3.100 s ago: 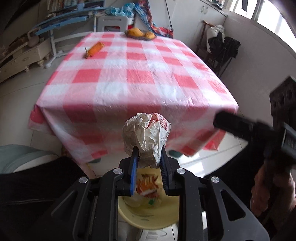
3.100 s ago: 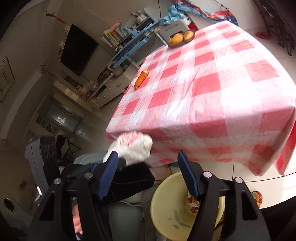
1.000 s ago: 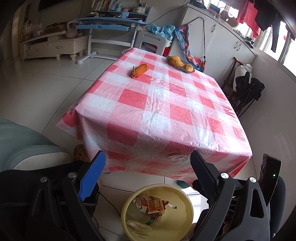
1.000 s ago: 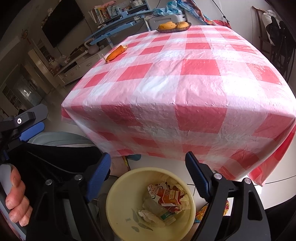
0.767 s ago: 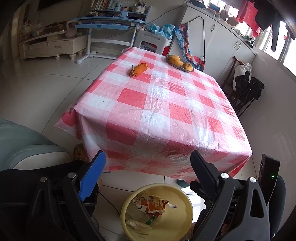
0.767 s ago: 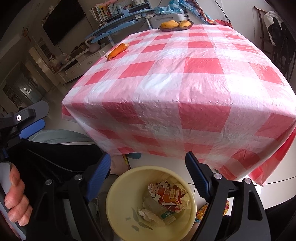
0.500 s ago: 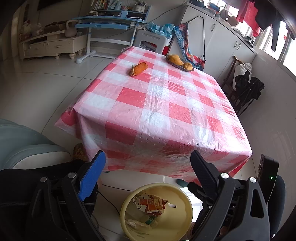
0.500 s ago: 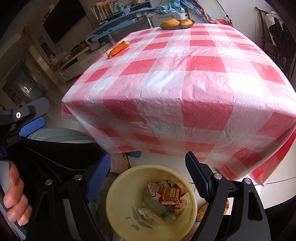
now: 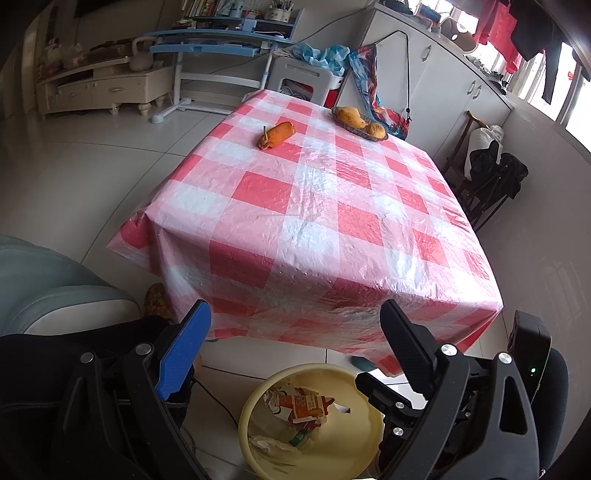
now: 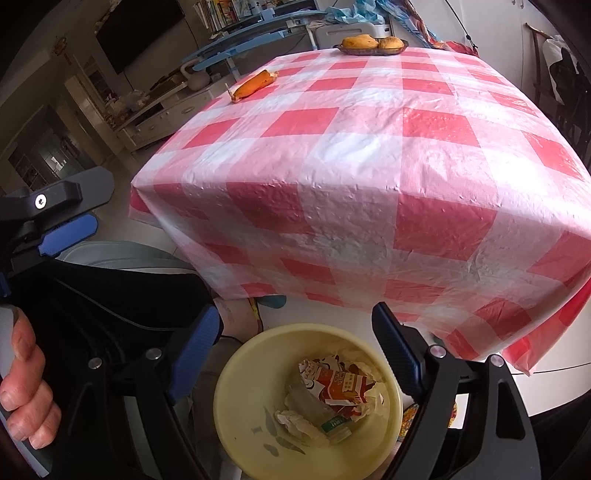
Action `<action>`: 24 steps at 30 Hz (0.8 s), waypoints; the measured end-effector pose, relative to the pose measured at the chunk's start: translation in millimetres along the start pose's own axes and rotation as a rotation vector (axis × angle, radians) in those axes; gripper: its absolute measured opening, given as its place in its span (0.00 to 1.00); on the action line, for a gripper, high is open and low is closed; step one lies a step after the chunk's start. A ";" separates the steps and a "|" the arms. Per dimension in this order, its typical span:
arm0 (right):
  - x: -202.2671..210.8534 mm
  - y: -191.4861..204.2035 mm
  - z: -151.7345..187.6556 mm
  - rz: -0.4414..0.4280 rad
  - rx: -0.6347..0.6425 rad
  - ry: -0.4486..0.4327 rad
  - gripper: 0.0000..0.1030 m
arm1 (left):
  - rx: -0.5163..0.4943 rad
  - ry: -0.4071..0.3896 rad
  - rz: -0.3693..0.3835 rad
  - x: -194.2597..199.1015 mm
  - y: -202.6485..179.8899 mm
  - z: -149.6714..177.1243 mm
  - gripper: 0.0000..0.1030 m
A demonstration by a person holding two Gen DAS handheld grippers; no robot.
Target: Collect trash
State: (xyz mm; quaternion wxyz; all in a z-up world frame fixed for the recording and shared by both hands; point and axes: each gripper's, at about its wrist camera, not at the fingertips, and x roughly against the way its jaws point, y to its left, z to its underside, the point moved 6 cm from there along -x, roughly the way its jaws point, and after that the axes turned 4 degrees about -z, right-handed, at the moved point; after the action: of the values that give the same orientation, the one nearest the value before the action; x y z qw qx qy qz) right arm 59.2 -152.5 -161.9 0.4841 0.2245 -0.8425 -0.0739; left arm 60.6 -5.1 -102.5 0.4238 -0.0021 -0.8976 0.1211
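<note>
Room was a pretty lived-in dining/living space with a pale glossy tiled floor [image 9: 92, 173]. A table [image 9: 314, 206] sat in the middle under a red-and-white checked plastic cloth. Behind it stood a blue-and-white desk [image 9: 221, 48] with books and pots on top, and a cream low cabinet [image 9: 99, 88] along the left wall with a kettlebell [image 9: 140, 61] on it. A white plastic stool [image 9: 303, 81] had crumpled blue fabric piled on it. White cupboards [image 9: 443, 85] ran down the right side, with a dark wooden chair [image 9: 487, 181] (draped in black clothes) beside them. Daylight came from windows [image 9: 576, 110] at the far right, laundry hanging there. A dark TV [image 10: 140, 29] was on the wall.
</note>
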 end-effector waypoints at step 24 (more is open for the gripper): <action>-5.2 22.5 -0.1 -0.017 0.028 0.005 0.79 | 0.095 -0.066 0.022 13.0 11.5 -10.5 0.87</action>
State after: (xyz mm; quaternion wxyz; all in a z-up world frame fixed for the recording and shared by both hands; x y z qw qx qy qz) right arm 54.7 -130.2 -158.2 0.4825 0.2385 -0.8403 -0.0656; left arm 59.2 9.7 -88.8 0.3921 0.0119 -0.9044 0.1682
